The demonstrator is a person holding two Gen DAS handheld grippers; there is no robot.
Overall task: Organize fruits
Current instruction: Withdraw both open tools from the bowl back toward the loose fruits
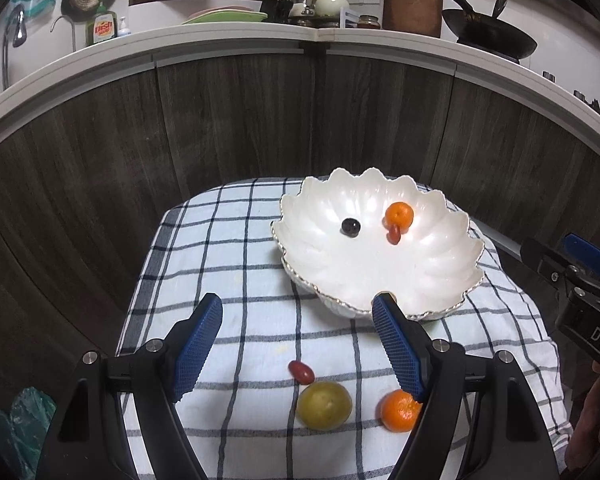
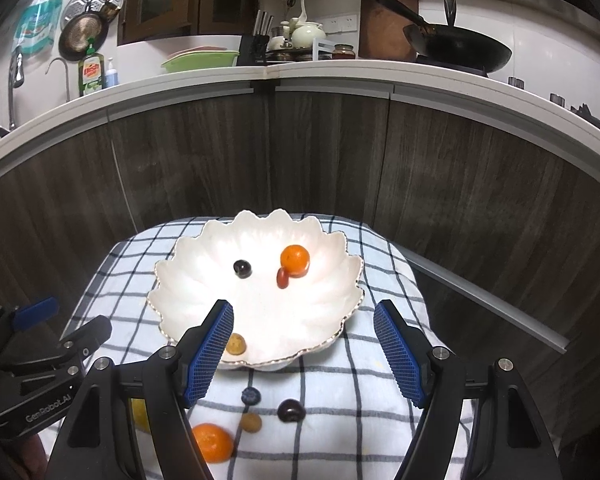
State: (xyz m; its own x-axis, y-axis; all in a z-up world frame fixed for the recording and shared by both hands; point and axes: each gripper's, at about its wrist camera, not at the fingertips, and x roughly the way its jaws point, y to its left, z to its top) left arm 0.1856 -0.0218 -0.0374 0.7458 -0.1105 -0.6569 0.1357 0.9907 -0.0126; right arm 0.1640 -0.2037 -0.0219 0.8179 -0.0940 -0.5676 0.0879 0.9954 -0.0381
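A white scalloped bowl (image 1: 428,276) (image 2: 204,304) stands on a checked cloth. It holds a tangerine (image 1: 399,214) (image 2: 295,260), a red oval fruit (image 1: 394,234) (image 2: 283,279), a dark cherry (image 1: 350,226) (image 2: 242,268) and a small tan fruit (image 2: 236,344). On the cloth in front lie a red oval fruit (image 1: 301,372), a yellow-green fruit (image 1: 324,405), a tangerine (image 1: 400,410) (image 2: 213,442), a blueberry (image 2: 251,395), a dark cherry (image 2: 291,410) and a tan fruit (image 2: 251,422). My left gripper (image 1: 298,312) is open and empty above the loose fruit. My right gripper (image 2: 304,318) is open and empty over the bowl's near rim.
The checked cloth (image 1: 228,264) (image 2: 380,360) covers a small raised surface in front of dark wood cabinet doors (image 1: 236,120). A white counter (image 1: 220,40) above carries dishes, a wok (image 1: 488,32) and a dish-soap bottle (image 1: 102,28).
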